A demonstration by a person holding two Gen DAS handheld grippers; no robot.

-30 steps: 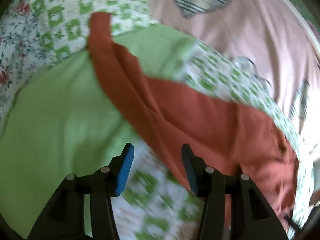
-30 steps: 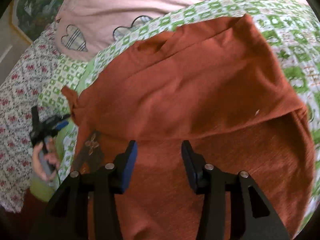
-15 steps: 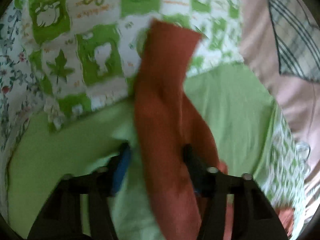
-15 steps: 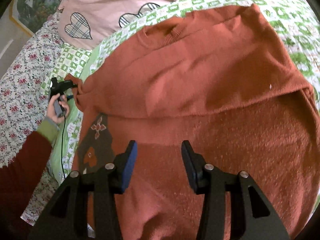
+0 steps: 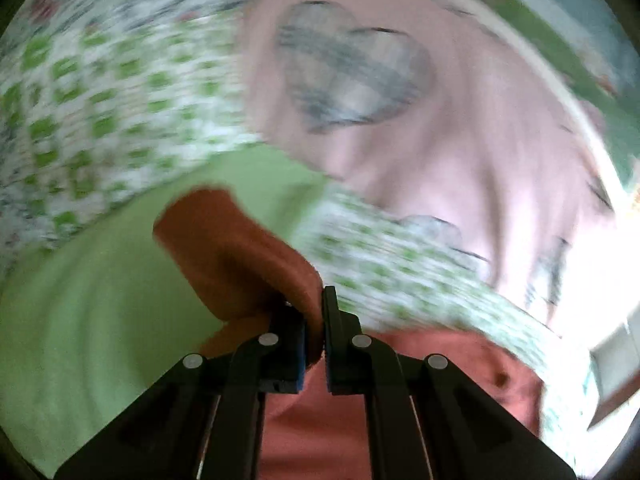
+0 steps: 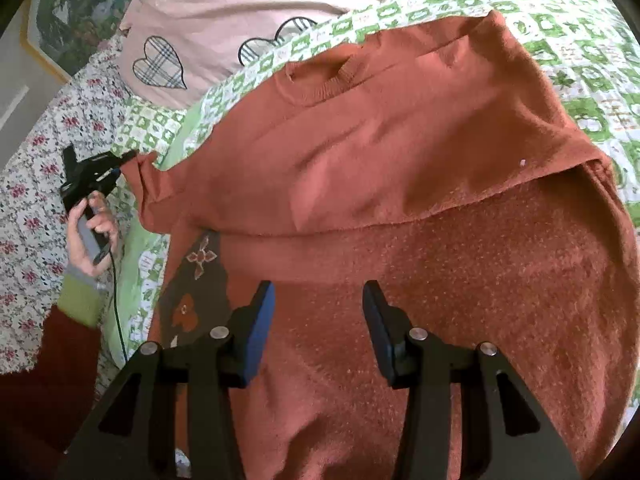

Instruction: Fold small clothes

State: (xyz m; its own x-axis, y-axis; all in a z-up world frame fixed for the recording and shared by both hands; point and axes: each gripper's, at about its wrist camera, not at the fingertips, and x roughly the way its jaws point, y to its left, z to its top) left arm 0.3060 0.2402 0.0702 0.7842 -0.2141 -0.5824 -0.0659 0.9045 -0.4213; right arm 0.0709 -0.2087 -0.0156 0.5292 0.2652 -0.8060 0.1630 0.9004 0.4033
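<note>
The left gripper (image 5: 314,320) is clamped on the sleeve (image 5: 240,256) of the rust sweater (image 6: 400,200) filling mid-frame, the right gripper (image 6: 318,320) gapes idle above it, so a thin pinch may slip mid-fold.

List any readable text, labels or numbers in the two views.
None readable.
Quilt: brownish lettering in some white squares, too small to read.
Sweater: flower motifs only, no text.
Pillow: plaid hearts, no words.
Left wrist view: too blurred for any text.
</note>
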